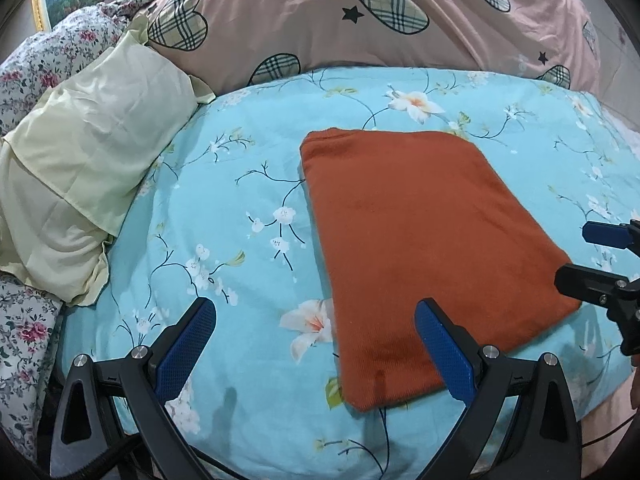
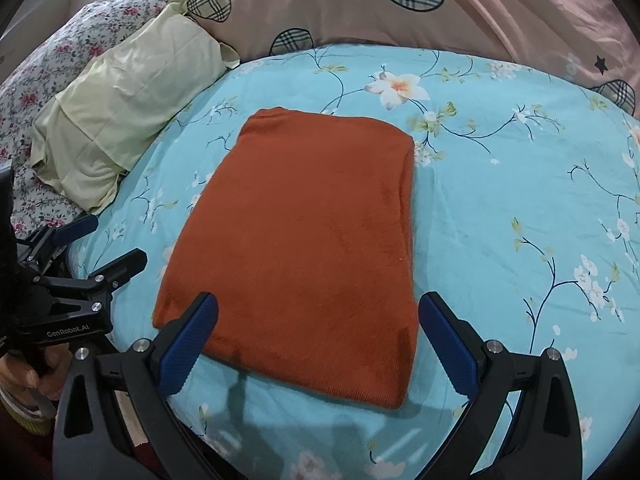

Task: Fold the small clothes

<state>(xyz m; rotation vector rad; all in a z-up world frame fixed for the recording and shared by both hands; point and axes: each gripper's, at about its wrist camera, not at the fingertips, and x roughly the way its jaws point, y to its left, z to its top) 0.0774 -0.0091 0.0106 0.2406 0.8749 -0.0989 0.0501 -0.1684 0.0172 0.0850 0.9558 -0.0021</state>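
Observation:
A rust-orange garment [image 1: 424, 248] lies flat on the light blue floral bed sheet [image 1: 240, 208], folded into a neat rectangle. It also shows in the right wrist view [image 2: 304, 248]. My left gripper [image 1: 316, 340] is open and empty, above the garment's near left edge; its right finger is over the cloth. It also shows at the left of the right wrist view [image 2: 104, 248]. My right gripper [image 2: 320, 340] is open and empty, its fingers astride the garment's near edge. It also shows at the right edge of the left wrist view [image 1: 576, 252].
A pale yellow pillow [image 1: 80, 160] lies to the left of the sheet. A pink duvet with plaid hearts [image 1: 360, 20] is heaped along the back. A floral quilt [image 1: 36, 80] sits at the far left. The bed's near edge runs just below the grippers.

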